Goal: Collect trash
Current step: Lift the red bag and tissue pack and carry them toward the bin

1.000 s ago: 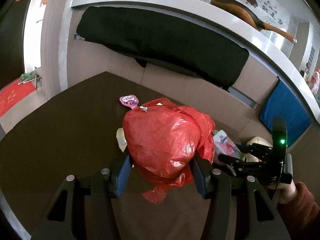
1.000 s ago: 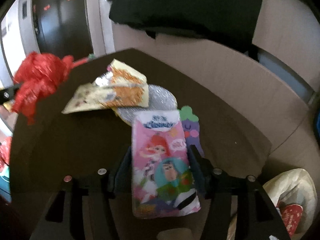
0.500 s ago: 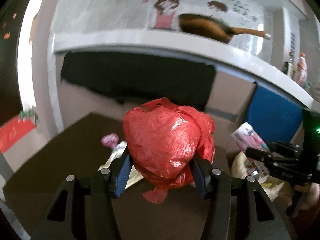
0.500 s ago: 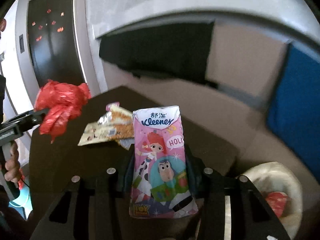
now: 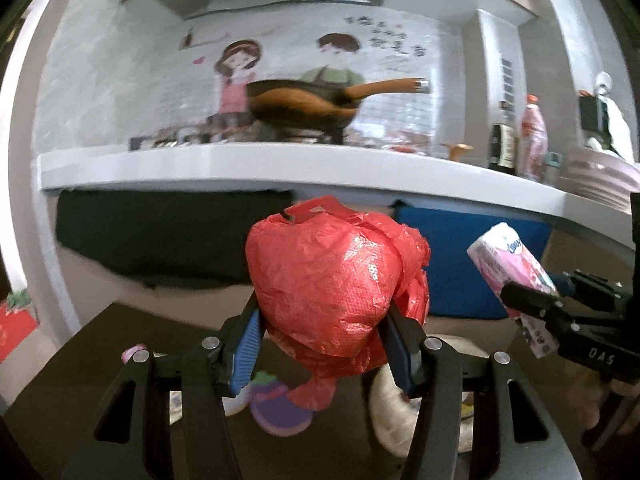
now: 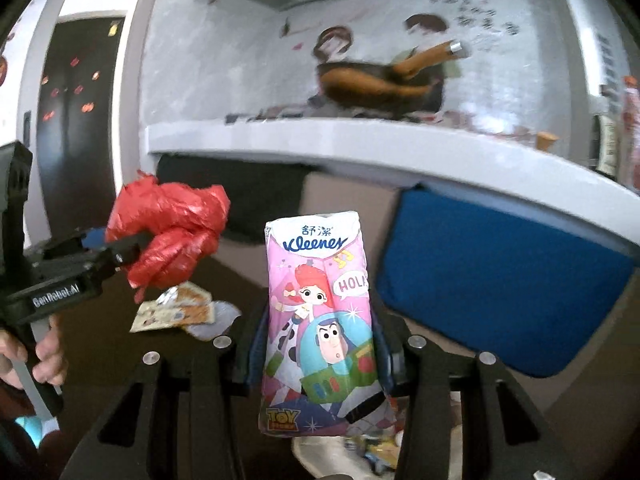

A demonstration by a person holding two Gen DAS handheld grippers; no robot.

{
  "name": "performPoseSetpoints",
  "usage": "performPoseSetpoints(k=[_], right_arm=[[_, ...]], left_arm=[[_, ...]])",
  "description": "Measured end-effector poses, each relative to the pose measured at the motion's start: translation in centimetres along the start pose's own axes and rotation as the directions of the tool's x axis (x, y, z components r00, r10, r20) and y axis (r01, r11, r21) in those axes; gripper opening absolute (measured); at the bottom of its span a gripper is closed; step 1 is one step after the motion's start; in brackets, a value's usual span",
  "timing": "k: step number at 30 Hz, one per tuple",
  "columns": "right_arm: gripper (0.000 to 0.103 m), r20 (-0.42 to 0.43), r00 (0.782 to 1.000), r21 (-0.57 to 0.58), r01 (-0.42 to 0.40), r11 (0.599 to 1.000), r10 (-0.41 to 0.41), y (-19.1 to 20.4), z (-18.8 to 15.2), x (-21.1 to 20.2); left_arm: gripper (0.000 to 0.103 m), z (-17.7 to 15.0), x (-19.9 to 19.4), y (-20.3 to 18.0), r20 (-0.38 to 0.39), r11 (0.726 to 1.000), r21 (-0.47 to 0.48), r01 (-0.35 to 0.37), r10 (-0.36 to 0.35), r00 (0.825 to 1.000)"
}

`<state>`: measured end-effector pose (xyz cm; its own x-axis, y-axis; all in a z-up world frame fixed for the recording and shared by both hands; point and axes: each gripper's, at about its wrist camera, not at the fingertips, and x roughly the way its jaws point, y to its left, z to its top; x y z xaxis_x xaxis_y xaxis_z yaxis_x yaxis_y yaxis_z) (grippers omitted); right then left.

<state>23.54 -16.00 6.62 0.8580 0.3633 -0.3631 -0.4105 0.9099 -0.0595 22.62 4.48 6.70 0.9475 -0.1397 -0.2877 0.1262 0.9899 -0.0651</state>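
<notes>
Kitchen counter and a cartoon-decorated tiled wall fill the blurred background behind both grippers, which are raised above a dark brown table (image 6: 100,344).

Between the blue pads of the left gripper (image 5: 324,332) sits a crumpled red plastic bag (image 5: 332,280), pinched from both sides, its knotted tail hanging below. The right gripper (image 6: 320,344) clamps a pink tissue pack (image 6: 320,320) upright, pads pressed against its lower sides.

Outward from the jaws, a white trash bag (image 5: 390,408) lies open below, off the table's right edge, with scraps already inside. So two pieces are lifted and look headed there, though neither is dropped yet.

Judging by what lies on the table, more is left: flattened snack wrappers (image 6: 172,312) and a silvery foil piece (image 6: 218,318) near the far edge, and a purple eggplant-shaped cutout (image 5: 276,404) with a pink piece (image 5: 132,352) close to the left gripper's fingers.

Much is hidden: the gripper bodies cover the table's near edge, the trash bag is mostly cut off, and its contents are too small to identify.
</notes>
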Motion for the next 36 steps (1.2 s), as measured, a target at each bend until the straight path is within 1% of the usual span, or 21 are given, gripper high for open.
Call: performPoseSetpoints(k=[4,7,11,18,21,25,31,36], right_arm=[[0.042,0.024,0.998,0.027,0.056,0.998,-0.057,-2.4,0.1,-1.9],[0.042,0.034,0.995,0.042,0.089,0.995,-0.091,-3.8,-0.1,-2.9],[0.042,0.036,0.99,0.063,0.132,0.989,-0.135,-5.3,-0.6,-3.6],[0.043,0.015,0.985,0.108,0.172,0.979,-0.174,-7.7,-1.8,-3.7],[0.043,0.005,0.984,0.135,0.177,0.975,-0.18,-8.7,-2.5,-3.6],[0.043,-0.017,0.984,0.154,0.18,0.971,-0.18,-9.1,-3.5,-3.0],[0.043,-0.065,0.984,0.175,0.173,0.969,-0.164,-9.6,-5.2,-0.8],[0.043,-0.107,0.982,0.192,0.173,0.966,-0.154,-10.2,-6.3,1.1]], left_arm=[[0.055,0.8,0.7,-3.0,0.008,0.998,0.039,0.043,-0.043,0.999],[0.055,1.0,1.6,-5.1,-0.007,0.996,0.05,0.079,-0.078,0.997],[0.055,0.7,2.9,-7.0,-0.03,0.992,0.047,0.114,-0.112,0.993],[0.055,-0.6,4.6,-9.6,-0.07,0.986,0.056,0.159,-0.155,0.985],[0.055,-1.0,5.5,-10.3,-0.085,0.984,0.06,0.167,-0.162,0.983],[0.055,-2.0,6.8,-10.5,-0.116,0.983,0.057,0.175,-0.167,0.979],[0.055,-3.6,9.2,-10.5,-0.171,0.982,0.042,0.182,-0.173,0.97],[0.055,-4.6,11.2,-10.2,-0.215,0.981,0.019,0.193,-0.185,0.959]])
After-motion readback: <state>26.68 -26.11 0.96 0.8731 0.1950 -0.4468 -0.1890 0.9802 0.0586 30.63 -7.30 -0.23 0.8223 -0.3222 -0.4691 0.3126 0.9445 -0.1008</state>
